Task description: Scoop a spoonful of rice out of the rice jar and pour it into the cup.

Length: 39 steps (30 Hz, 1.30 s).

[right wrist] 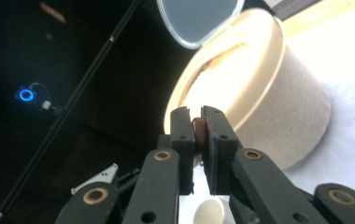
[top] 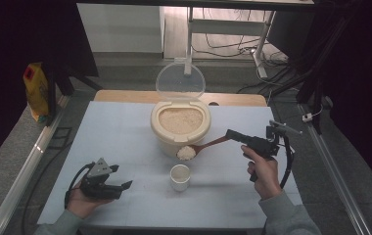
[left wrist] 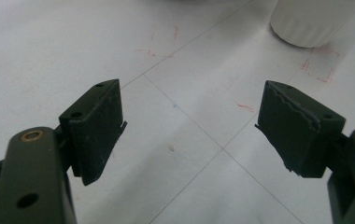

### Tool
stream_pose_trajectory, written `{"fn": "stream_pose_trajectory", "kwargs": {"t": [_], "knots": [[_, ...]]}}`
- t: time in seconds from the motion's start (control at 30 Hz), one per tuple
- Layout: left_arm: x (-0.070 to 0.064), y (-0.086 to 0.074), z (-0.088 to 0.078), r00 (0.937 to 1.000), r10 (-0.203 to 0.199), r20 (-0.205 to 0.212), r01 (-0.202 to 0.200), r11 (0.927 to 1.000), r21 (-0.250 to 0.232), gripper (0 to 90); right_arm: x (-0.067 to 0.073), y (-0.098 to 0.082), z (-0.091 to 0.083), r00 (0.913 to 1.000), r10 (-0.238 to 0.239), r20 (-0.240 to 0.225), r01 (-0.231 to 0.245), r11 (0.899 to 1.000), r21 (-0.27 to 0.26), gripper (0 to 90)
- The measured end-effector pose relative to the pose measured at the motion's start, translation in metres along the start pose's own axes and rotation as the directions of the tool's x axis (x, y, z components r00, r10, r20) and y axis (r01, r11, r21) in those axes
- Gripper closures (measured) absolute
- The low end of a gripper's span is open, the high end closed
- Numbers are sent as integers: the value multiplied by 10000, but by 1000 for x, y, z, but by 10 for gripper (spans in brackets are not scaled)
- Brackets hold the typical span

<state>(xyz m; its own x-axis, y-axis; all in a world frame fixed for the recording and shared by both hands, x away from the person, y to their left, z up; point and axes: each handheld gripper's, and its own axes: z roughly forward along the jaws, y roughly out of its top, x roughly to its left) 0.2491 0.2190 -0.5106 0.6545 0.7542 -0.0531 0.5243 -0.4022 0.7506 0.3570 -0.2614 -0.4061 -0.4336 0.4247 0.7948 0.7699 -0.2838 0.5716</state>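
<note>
A cream rice container with its clear lid raised stands mid-table, full of rice. My right gripper is shut on the handle of a brown wooden spoon; its bowl carries a heap of rice just in front of the container and above a small white cup. In the right gripper view the spoon handle is pinched between the jaws, with the container beyond and the cup below. My left gripper rests open near the table's front left; its view shows bare table and the cup's base.
The white table has faint red marks near the cup. A yellow bag leans on the floor at the far left. Desk legs and cables lie beyond the far edge. A rail runs along the right side.
</note>
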Motion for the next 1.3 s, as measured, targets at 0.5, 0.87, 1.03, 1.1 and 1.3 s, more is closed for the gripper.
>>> {"fn": "stream_pose_trajectory", "kwargs": {"t": [0.5, 0.87, 1.03, 1.1, 1.3], "knots": [[0, 0, 0, 10000, 3, -12, -3, 10000, 18, 219, -3, -12, 10, 9939, -782, 773, 719, 9941, 811, 830], [0, 0, 0, 10000, 1, -22, -1, 10000, 40, 219, 7, -15, 20, 9726, -1935, 1286, 1754, 9746, 1394, 830], [0, 0, 1, 10000, 3, -23, -3, 10000, 50, 219, 14, -16, 25, 9595, -2445, 1398, 2225, 9624, 1557, 830], [0, 0, 1, 10000, 9, -26, -9, 10000, 50, 219, 17, -17, 26, 9523, -2689, 1445, 2456, 9560, 1607, 830], [1, 0, 0, 10000, 17, -31, -17, 10000, 46, 219, 31, -21, 29, 9075, -3983, 1337, 3744, 9111, 1725, 830]]}}
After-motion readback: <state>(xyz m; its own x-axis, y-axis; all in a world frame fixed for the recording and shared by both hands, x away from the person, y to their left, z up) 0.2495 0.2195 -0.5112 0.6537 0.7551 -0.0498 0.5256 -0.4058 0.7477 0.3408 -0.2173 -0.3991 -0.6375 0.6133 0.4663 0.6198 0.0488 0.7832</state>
